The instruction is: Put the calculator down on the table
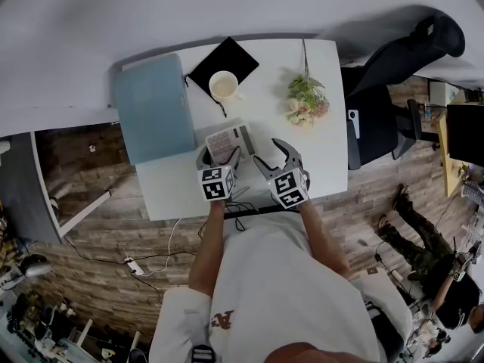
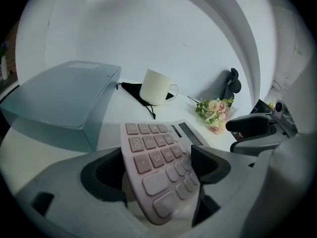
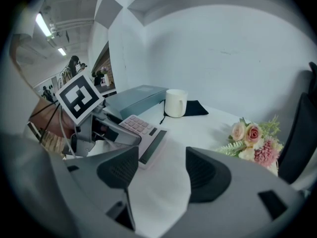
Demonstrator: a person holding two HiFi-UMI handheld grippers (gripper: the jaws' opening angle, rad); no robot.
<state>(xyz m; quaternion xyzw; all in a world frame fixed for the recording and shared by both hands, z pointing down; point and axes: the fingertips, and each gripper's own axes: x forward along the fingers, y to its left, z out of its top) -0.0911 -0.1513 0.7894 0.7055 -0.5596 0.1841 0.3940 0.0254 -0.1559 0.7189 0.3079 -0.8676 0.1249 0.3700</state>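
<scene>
I am looking down on a white table (image 1: pixel 318 165) that is standing against a pale wall, with wood-look flooring showing around it. A blue box (image 1: pixel 151 108) is lying along the table's left side. Behind it, a cream cup (image 1: pixel 224 86) is sitting on a black pouch (image 1: pixel 236 54), and a small bunch of flowers (image 1: pixel 306 100) is lying toward the right. A dark office chair (image 1: pixel 393 74) is standing beyond the table's right edge.

The left gripper (image 1: pixel 219 157) is pointing down at the near half of the table, and its jaws are standing wide apart. The calculator (image 1: pixel 229 142) is lying between them, pink keys up and tilted to one side. Its far end with the display is resting on the tabletop and pointing toward the cup. The right pad is sitting right at the calculator's edge, while the left pad is showing a dark gap beside it, so I am reading this as released.

The right gripper (image 1: pixel 274 156) is hovering just beside the calculator, with its jaws parted and only bare tabletop between them.
</scene>
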